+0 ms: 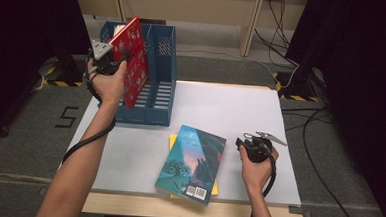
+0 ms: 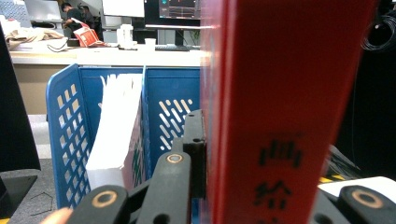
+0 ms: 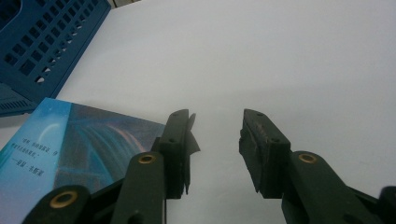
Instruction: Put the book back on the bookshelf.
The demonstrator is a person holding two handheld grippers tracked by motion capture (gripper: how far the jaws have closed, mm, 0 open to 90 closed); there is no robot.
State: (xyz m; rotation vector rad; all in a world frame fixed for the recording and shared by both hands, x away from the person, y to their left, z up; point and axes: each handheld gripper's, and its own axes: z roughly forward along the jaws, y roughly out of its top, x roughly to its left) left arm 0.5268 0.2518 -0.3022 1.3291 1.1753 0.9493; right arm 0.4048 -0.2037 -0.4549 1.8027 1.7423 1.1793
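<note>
A red book (image 1: 132,60) stands upright and slightly tilted over the blue file rack (image 1: 154,99) at the table's back left. My left gripper (image 1: 117,60) is shut on it. In the left gripper view the book's red spine (image 2: 280,116) sits between the black jaws, and one finger (image 2: 194,149) presses against its side. Near the front right of the table my right gripper (image 1: 244,142) rests low, and its jaws (image 3: 217,119) stand open over bare table with nothing between them. Just left of it a blue-covered book (image 1: 192,163) lies flat on top of a yellow one (image 1: 171,141).
The rack's left compartment (image 2: 65,140) holds a white-paged book (image 2: 116,126). White table top (image 1: 231,110) lies between the rack and my right gripper. Cables (image 1: 319,145) run over the floor at the right, and dark curtains hang on both sides.
</note>
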